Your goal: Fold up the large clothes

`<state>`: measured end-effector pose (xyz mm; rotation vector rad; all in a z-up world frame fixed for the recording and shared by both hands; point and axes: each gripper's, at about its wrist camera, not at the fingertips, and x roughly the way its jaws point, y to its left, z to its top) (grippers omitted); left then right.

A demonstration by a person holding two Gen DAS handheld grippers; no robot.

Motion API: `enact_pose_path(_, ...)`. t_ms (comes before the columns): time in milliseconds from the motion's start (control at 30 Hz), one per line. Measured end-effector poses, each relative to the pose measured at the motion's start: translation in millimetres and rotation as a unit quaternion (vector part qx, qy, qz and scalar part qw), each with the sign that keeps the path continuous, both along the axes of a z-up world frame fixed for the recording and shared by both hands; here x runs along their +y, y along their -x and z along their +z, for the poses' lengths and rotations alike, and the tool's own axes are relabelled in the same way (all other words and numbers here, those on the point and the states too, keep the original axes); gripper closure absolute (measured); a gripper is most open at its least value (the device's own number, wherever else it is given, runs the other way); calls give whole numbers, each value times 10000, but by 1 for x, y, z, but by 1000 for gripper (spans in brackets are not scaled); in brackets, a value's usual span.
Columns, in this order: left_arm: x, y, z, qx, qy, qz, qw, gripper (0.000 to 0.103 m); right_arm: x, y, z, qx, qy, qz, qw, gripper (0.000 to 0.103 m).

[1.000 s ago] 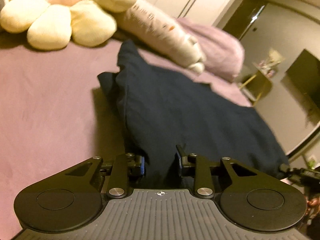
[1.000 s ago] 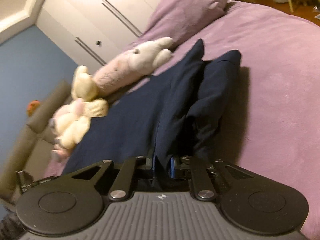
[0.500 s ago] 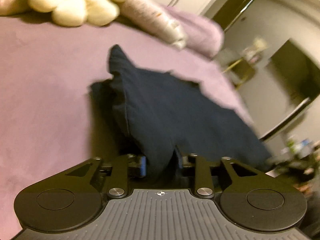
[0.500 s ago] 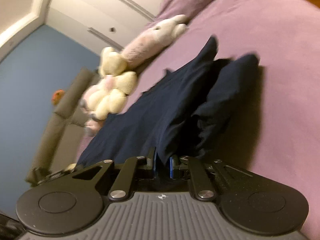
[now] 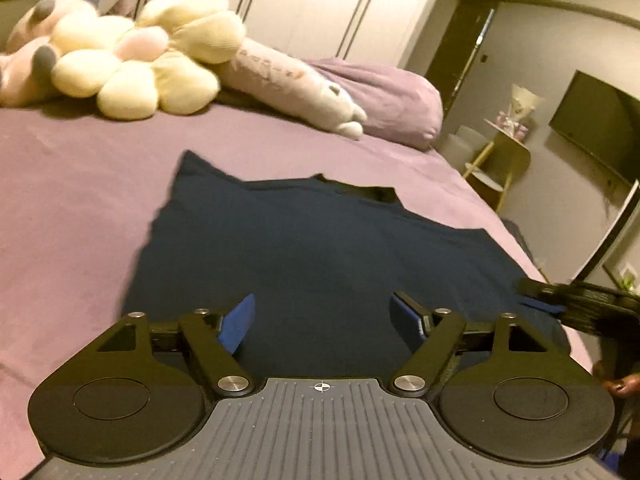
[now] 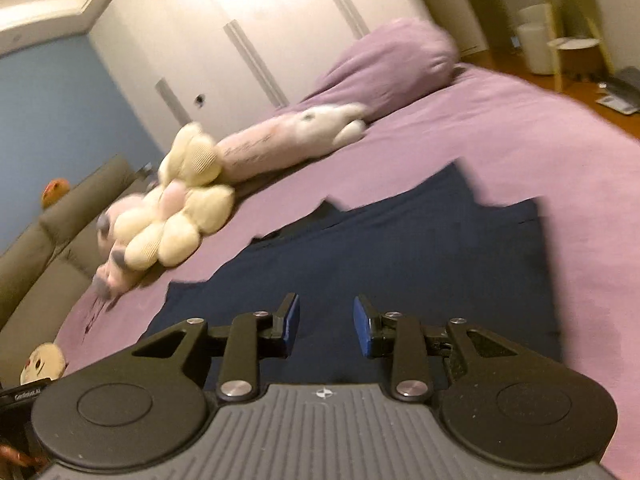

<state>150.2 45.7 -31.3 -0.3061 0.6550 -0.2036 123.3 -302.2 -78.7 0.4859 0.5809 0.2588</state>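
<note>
Garment laid flat, both tools let go.
Left wrist view: the left gripper (image 5: 323, 317), jaws spread wide and empty, hovers over the dark navy shirt (image 5: 320, 248) lying spread on the purple bed (image 5: 72, 200); plush toys (image 5: 132, 68) and wardrobe beyond.
Right wrist view: the right gripper (image 6: 326, 324), also parted and holding nothing, looks across the same shirt (image 6: 400, 256). Likely between folds; the next move calls for picking a fresh edge.

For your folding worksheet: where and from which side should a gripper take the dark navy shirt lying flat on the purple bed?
Probably pinch the dark navy shirt at its near hem corners, coming low from the near bed edge: it lies flat, collar pointing away.
</note>
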Motion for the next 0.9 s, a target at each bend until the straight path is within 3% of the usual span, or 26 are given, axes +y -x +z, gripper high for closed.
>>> enact_pose_path(100, -21, -8, -11, 309, 361, -216, 9986, 31, 42, -26, -11, 254, -44, 247, 9994, 76)
enact_pose_path(167, -26, -4, -19, 331, 470, -531, 9969, 29, 58, -27, -14, 368, -121, 400, 9984, 77)
enact_pose_path(267, -40, -5, -31, 349, -11, -644, 9973, 29, 77, -23, -25, 336, 424, 564, 9969, 77)
enact_pose_path(367, -33, -17, -41, 478, -109, -244, 9985, 33, 76, -23, -39, 379, 948, 427, 9939, 92)
enact_pose_path(400, -24, -19, -40, 518, -80, -42, 9986, 34, 71, -23, -40, 379, 1050, 286, 9933, 92)
enact_pose_path(567, 5, -37, -28, 421, -96, 475, 9979, 35, 50, -35, -27, 527, 1052, -130, 9930, 88)
enact_pose_path(667, 0, -59, -23, 346, -302, 481, 9978, 34, 68, -57, -19, 450, 1228, 57, 9914, 88)
enact_pose_path(767, -12, -92, -30, 365, -744, 481, 9954, 34, 98, -88, -15, 371, 1485, 439, 9872, 88)
enact_pose_path(900, -19, -124, -45, 270, -1038, 603, 9924, 30, 121, -138, -28, 375, 1844, 544, 9806, 88)
